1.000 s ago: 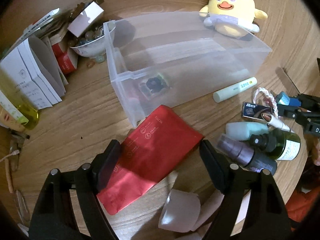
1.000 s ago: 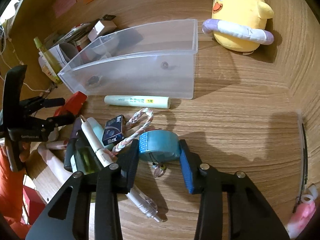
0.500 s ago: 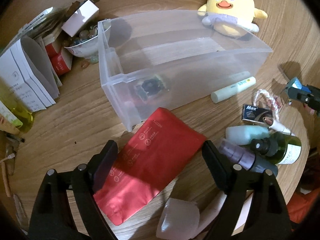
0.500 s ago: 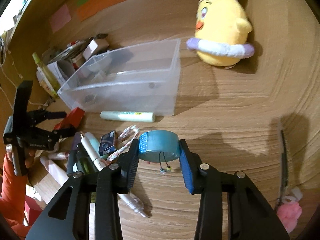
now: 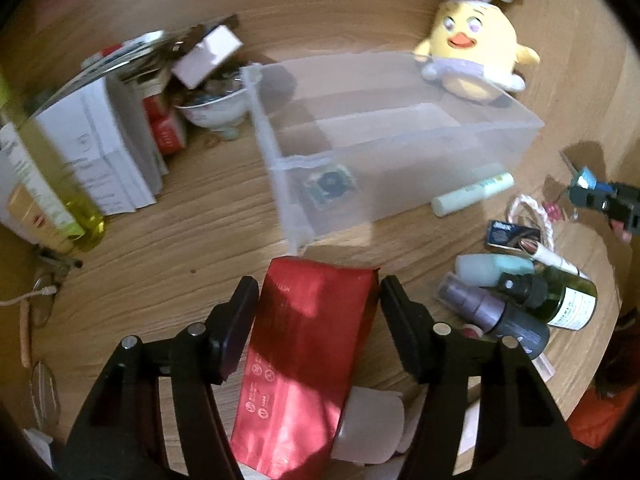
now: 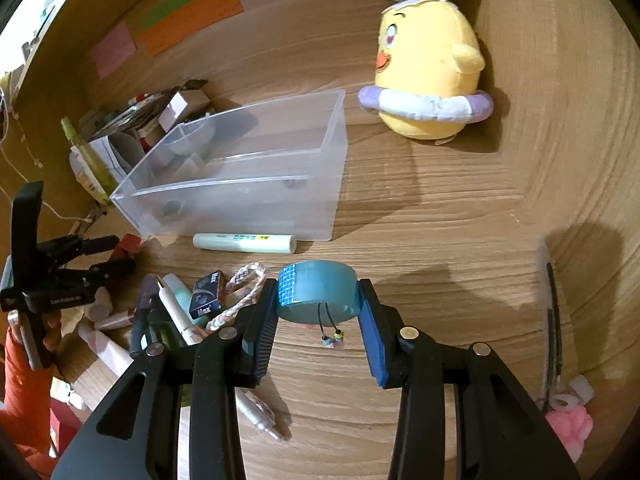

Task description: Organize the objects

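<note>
A clear plastic bin (image 5: 400, 152) (image 6: 248, 184) stands on the wooden table with a small dark item (image 5: 330, 186) inside. My left gripper (image 5: 316, 320) has closed on a red foil pouch (image 5: 308, 360), its fingers touching both edges of the pouch. My right gripper (image 6: 318, 300) is shut on a blue tape roll (image 6: 320, 292) and holds it above the table, right of the bin's near end. A pale green tube (image 5: 472, 194) (image 6: 244, 242) lies along the bin's front wall.
A yellow plush chick (image 5: 472, 64) (image 6: 428, 80) sits behind the bin. Bottles (image 5: 520, 308), a small Max box (image 6: 208, 294) and a braided cord (image 6: 240, 296) lie between the grippers. Papers, boxes and a bowl (image 5: 212, 108) crowd the left.
My left gripper has closed in from wide open onto the red pouch, which now stands straight between the fingers. My right gripper has lifted the tape roll up off the table.
</note>
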